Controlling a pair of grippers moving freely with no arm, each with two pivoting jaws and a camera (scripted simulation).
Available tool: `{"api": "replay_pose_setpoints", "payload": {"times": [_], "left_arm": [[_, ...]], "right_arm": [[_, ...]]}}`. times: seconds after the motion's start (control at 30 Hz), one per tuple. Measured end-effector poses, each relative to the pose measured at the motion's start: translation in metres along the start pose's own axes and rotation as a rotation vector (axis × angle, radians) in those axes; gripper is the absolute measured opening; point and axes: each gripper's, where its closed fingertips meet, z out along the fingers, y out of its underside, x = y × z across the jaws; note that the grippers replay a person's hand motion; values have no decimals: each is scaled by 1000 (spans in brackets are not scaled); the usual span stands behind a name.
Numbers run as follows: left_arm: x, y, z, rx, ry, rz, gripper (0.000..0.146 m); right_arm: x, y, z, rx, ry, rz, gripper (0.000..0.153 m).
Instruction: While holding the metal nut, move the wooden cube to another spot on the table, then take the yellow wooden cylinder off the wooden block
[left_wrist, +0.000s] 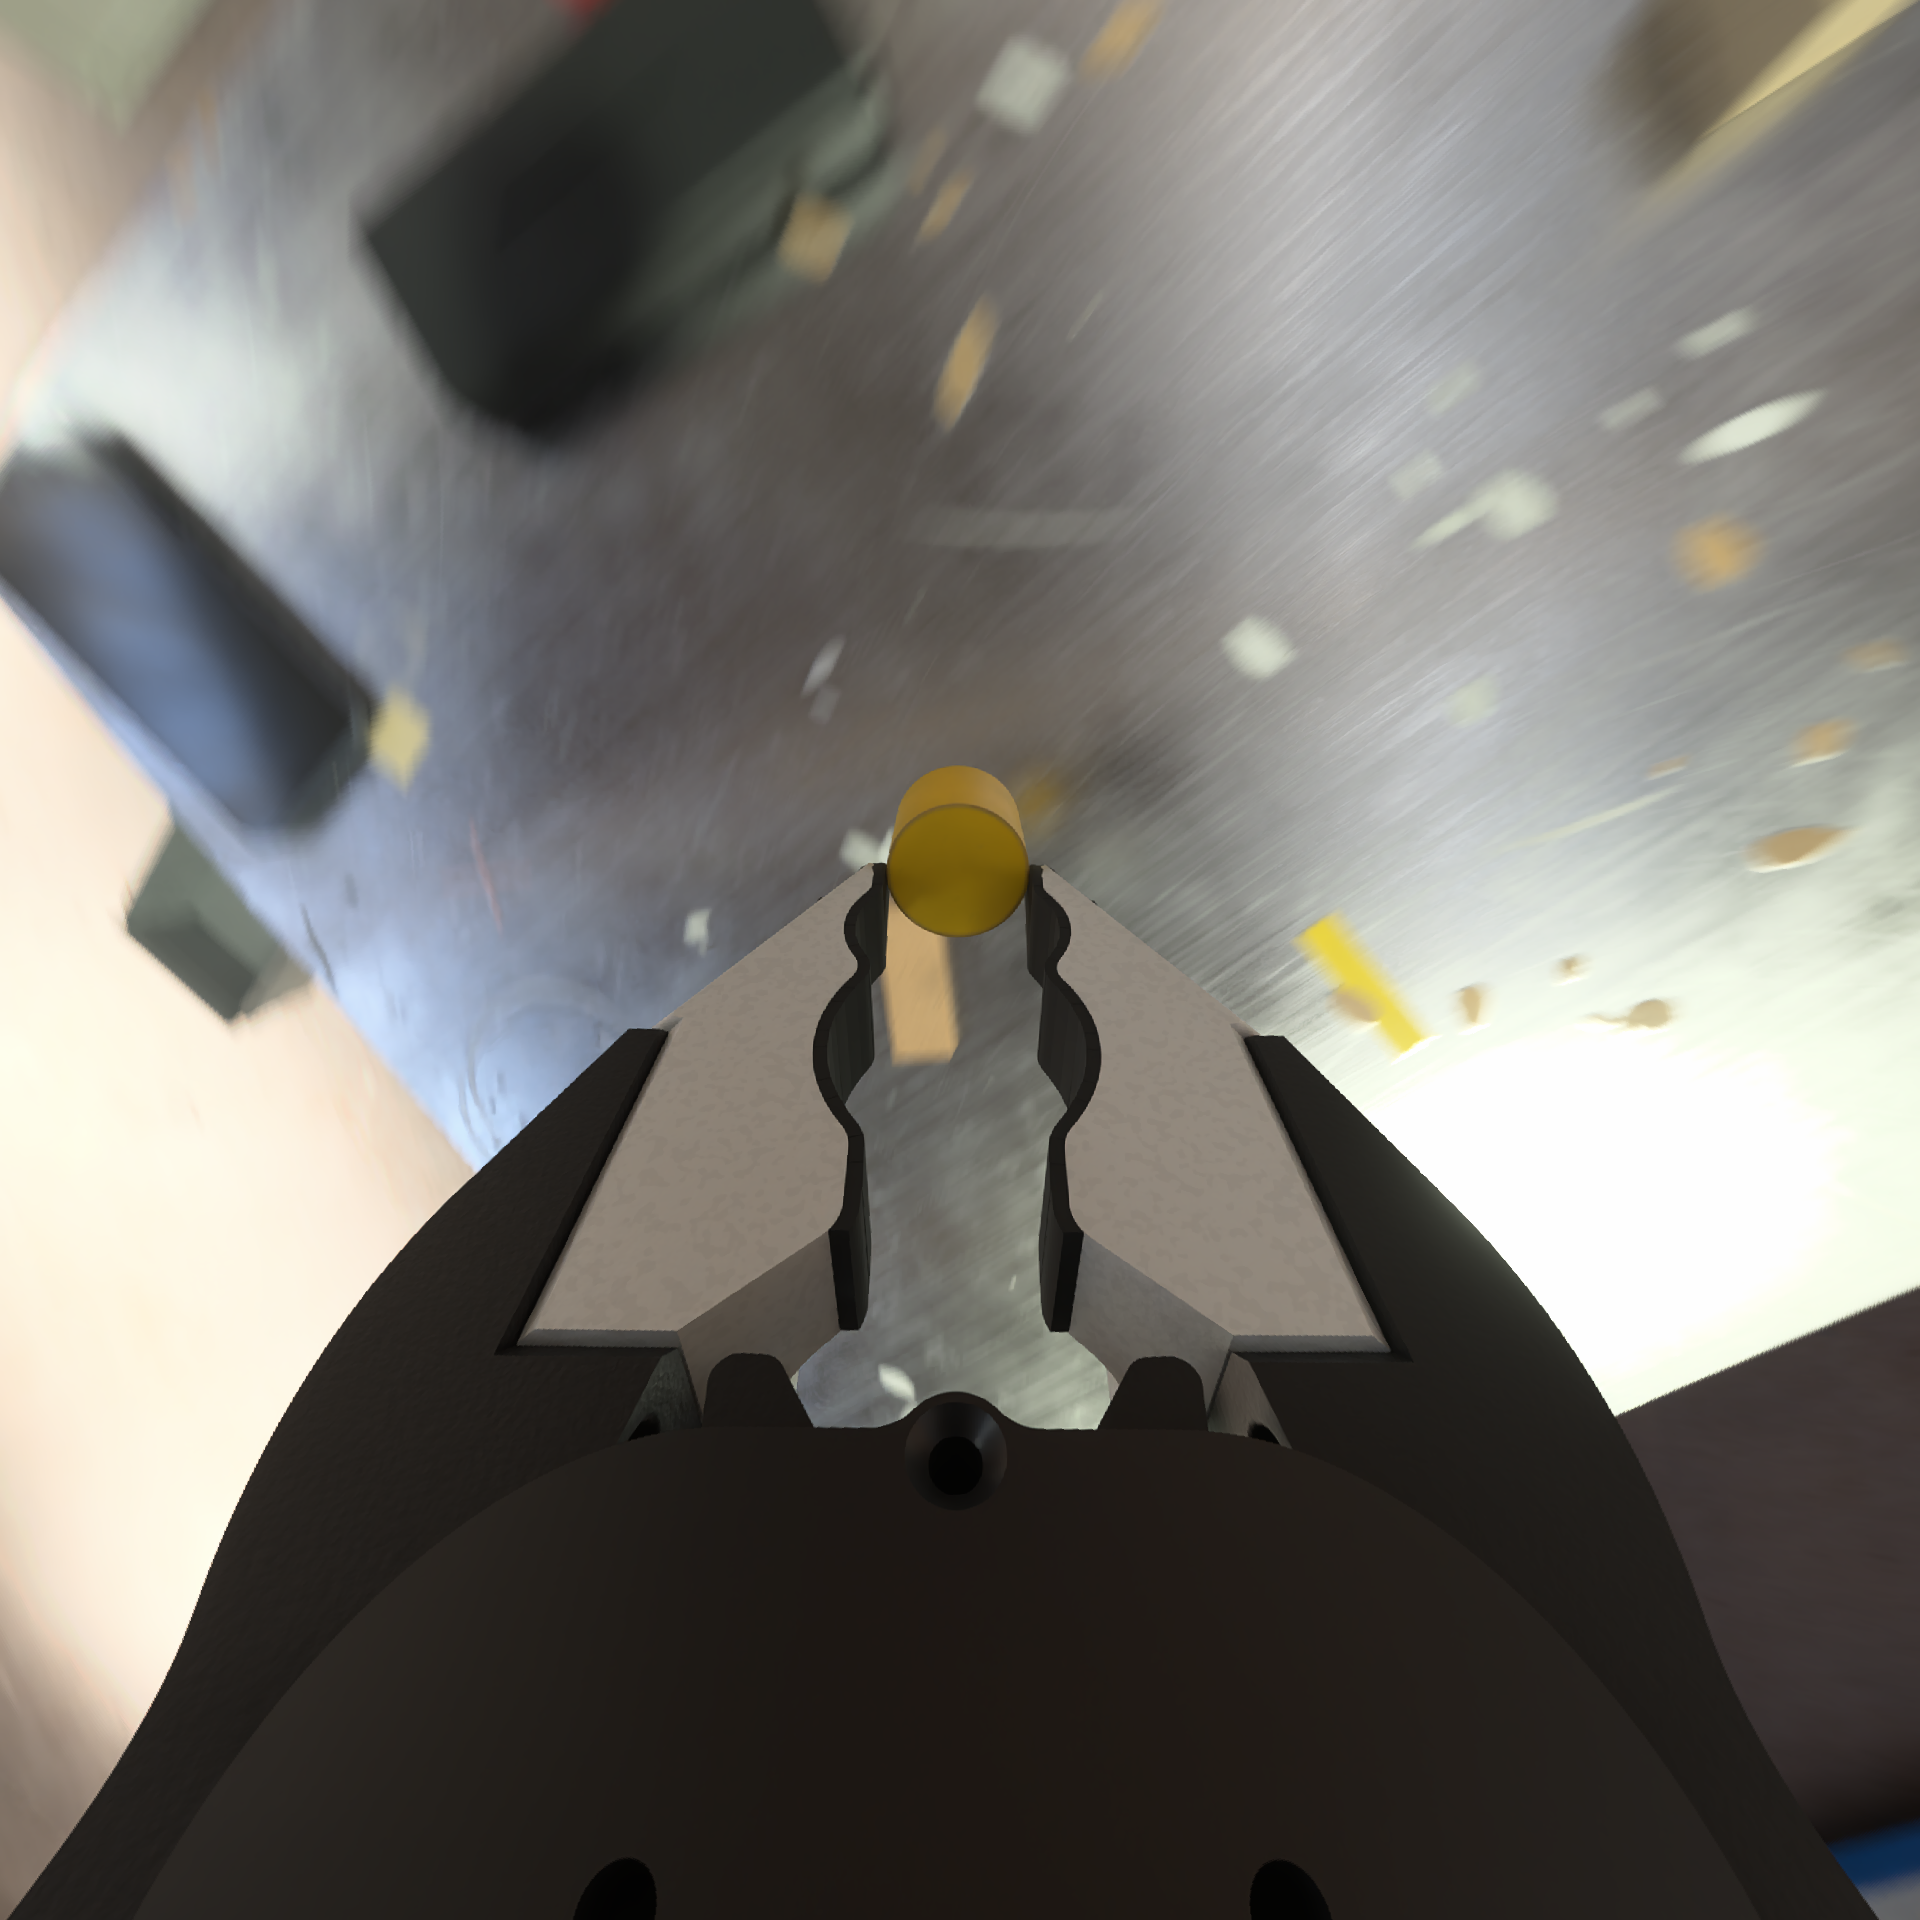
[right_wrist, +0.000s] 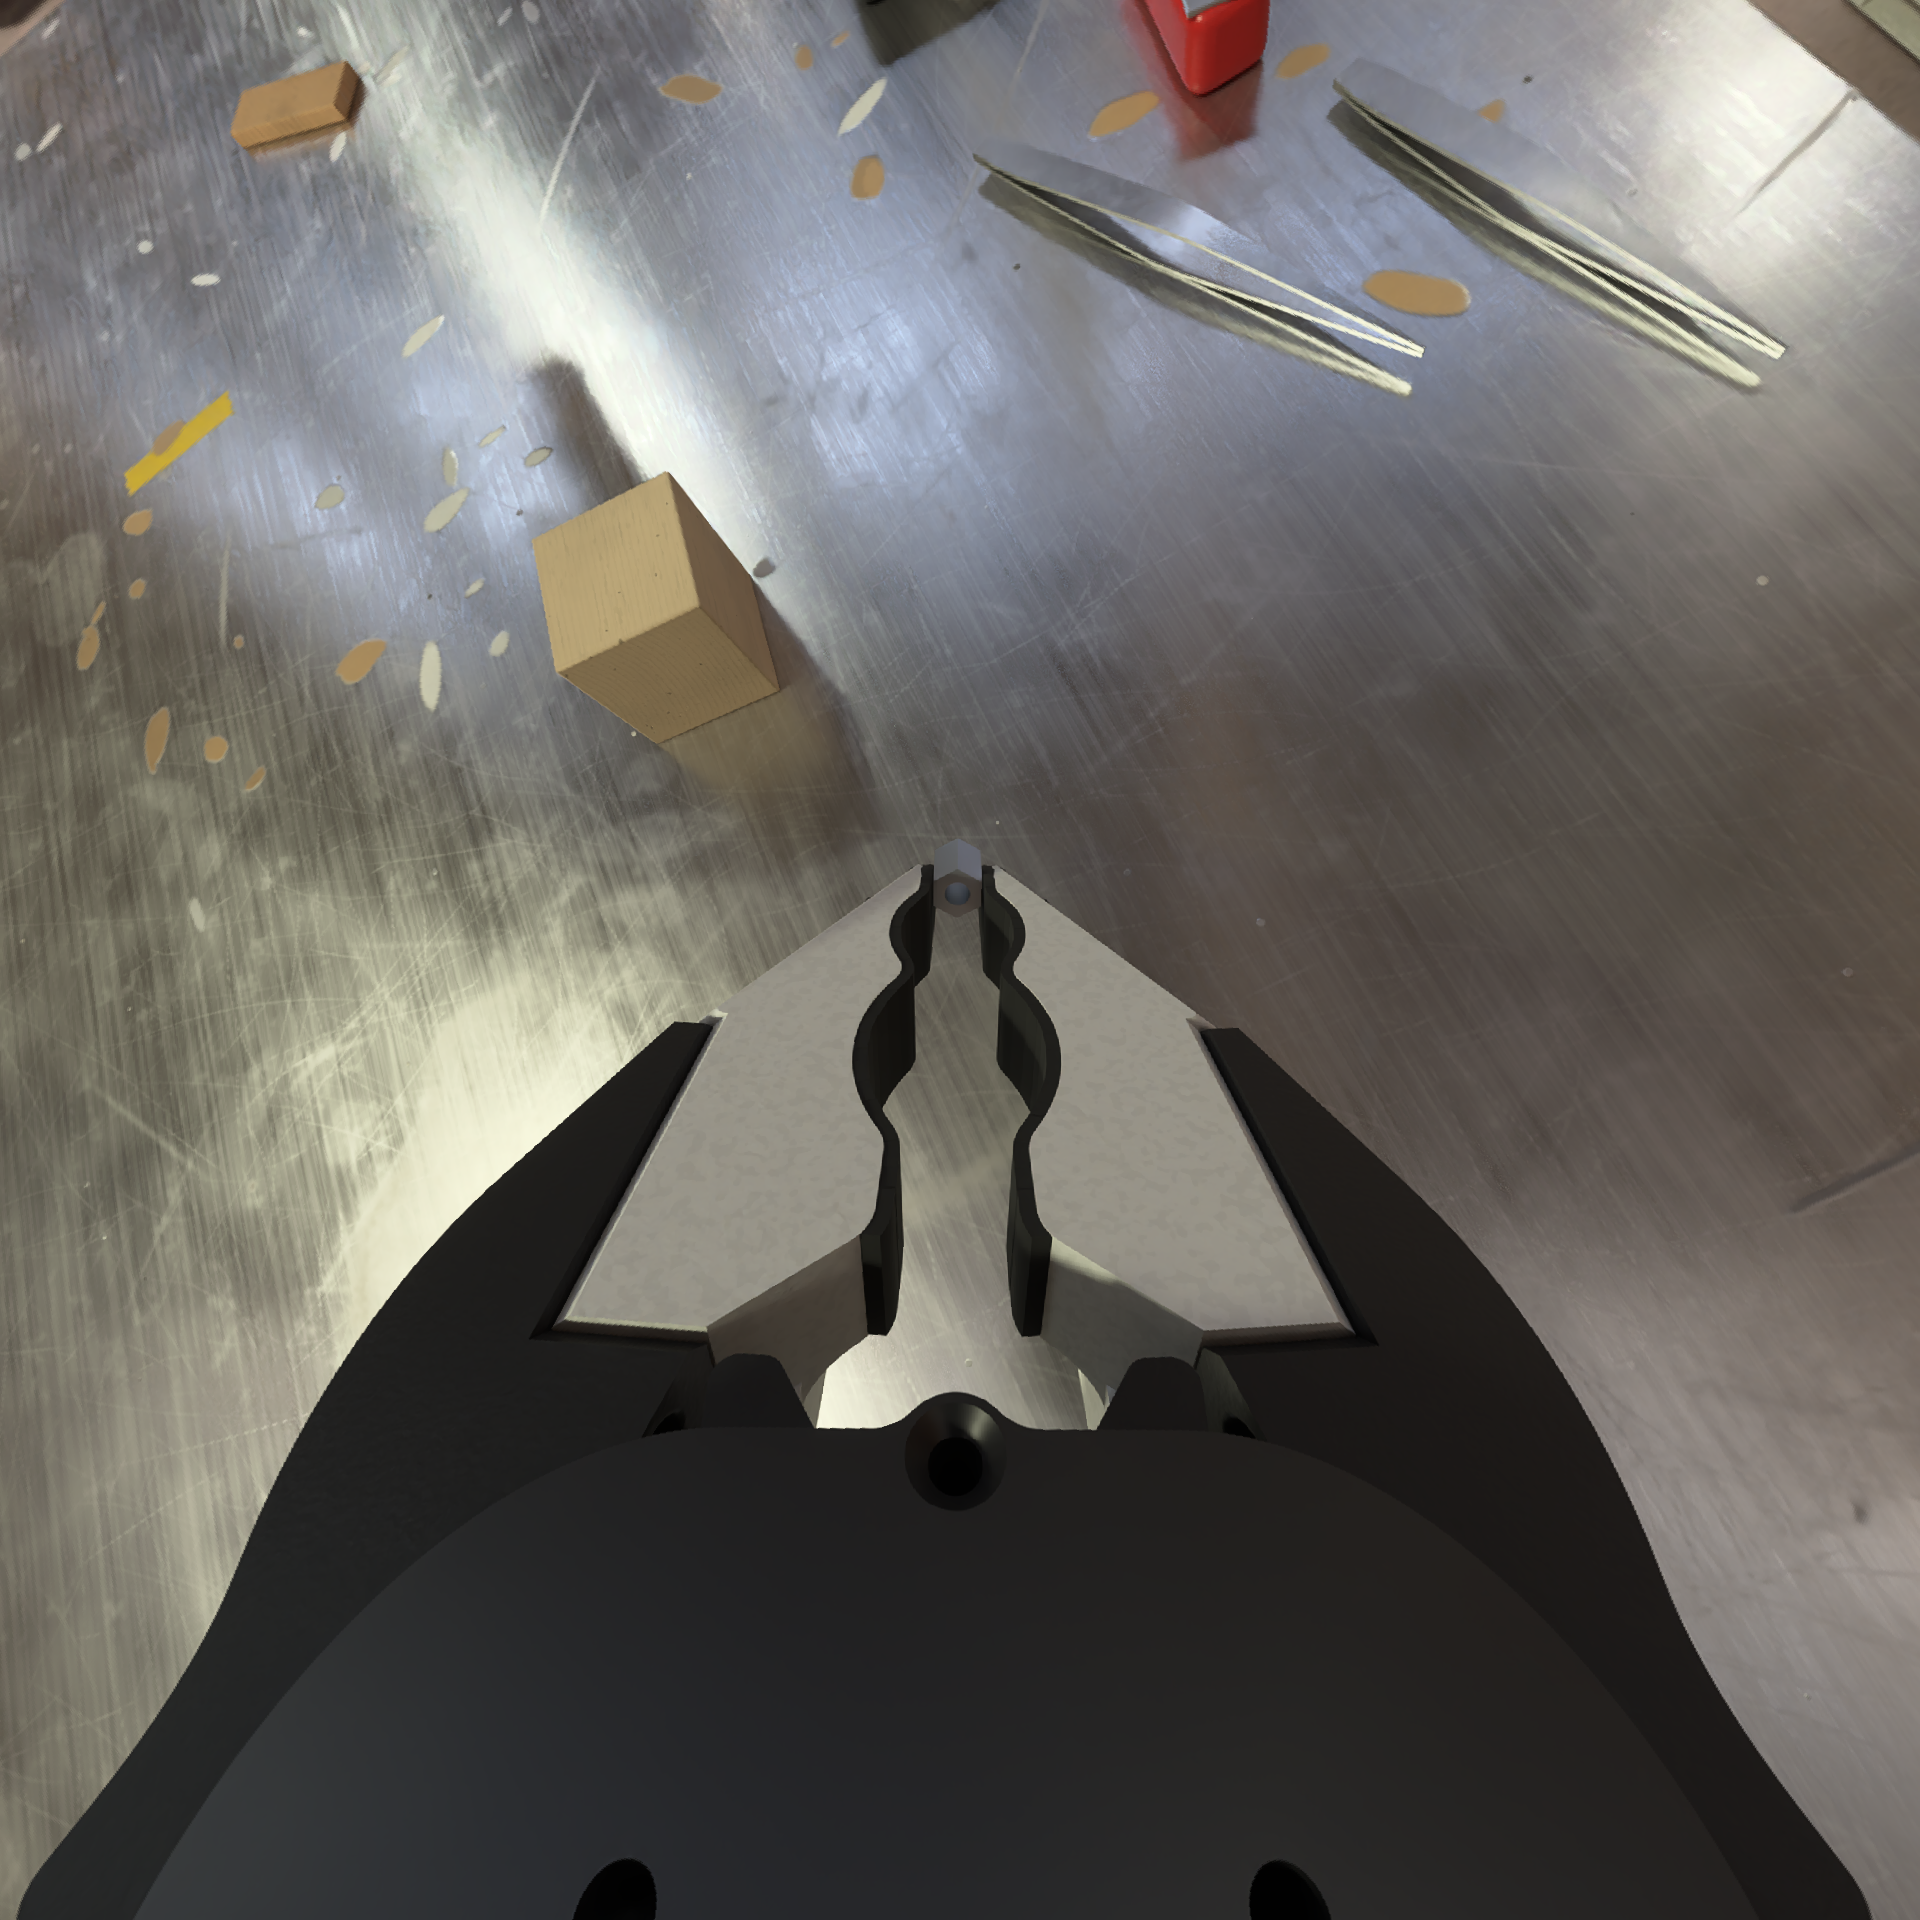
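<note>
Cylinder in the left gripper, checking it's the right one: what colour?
Yellow cylinder; left wrist view shows it best.

Both wrist views — steeply tableward (right_wrist: 1351, 727)

No writing, label, brand mark, number or sign can be read in either view.
</note>
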Motion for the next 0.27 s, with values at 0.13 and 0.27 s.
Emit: {"api": "replay_pose_setpoints", "payload": {"times": [0.13, 0.27], "left_arm": [[86, -104, -20, 159, 108, 306, 26], [172, -174, 4, 170, 239, 577, 26]], "right_arm": [[0, -1, 1, -4, 2, -9, 8], [1, 0, 3, -8, 3, -13, 8]]}}
